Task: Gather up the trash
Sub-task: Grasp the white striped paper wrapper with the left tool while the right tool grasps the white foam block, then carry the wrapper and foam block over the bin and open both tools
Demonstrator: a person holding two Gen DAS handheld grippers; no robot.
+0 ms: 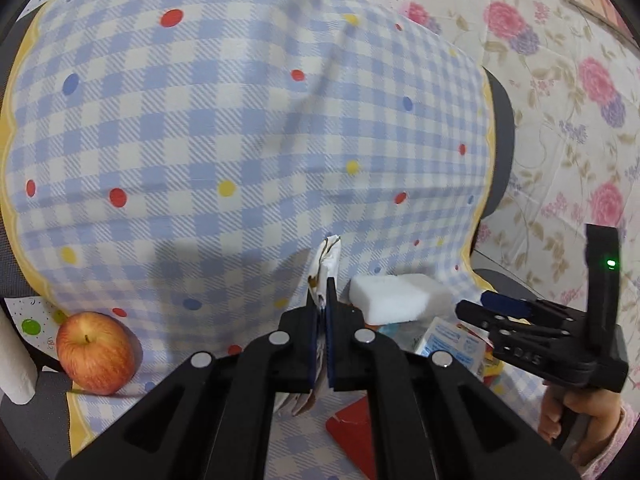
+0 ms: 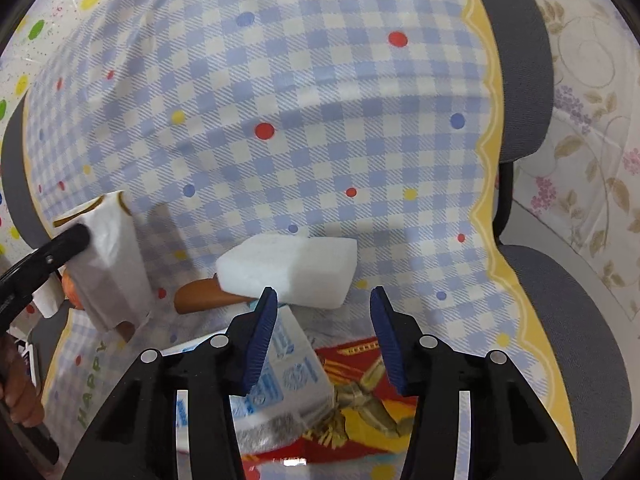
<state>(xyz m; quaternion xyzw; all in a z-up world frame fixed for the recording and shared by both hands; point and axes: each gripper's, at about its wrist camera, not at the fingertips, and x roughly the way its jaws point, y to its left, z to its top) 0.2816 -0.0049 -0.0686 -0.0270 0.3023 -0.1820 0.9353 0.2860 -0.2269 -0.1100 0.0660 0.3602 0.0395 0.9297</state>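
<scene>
Left wrist view: the left hand-held gripper (image 1: pixel 320 320) is clamped tight on a crumpled white paper wrapper (image 1: pixel 329 258), which is pinched upright between the pads and appears lifted clear of the checked cloth (image 1: pixel 240 120) on the desk. An apple (image 1: pixel 96 354) is seen at the lower left, a white foam block (image 1: pixel 394 296) just right of the wrapper, and a small milk carton (image 1: pixel 448 342) beyond it. The right hand-held gripper (image 1: pixel 486 308) is seen at the right edge, held by a hand (image 1: pixel 576 420).

Right wrist view: the right hand-held gripper (image 2: pixel 324 320) is part open with nothing pressed between its pads. The milk carton (image 2: pixel 280 372) lies just under its left finger, on a red printed wrapper (image 2: pixel 360 384). The foam block (image 2: pixel 292 272) lies just ahead, resting on a brown item (image 2: pixel 200 298) that cannot be identified. The paper wrapper (image 2: pixel 108 264) is seen at the left, held by the left gripper.

Judgement: the wrapper should be kept firmly pinched while carried off; for the next piece, the right gripper should be centred over one item only before closing, so the carton is not nudged.
</scene>
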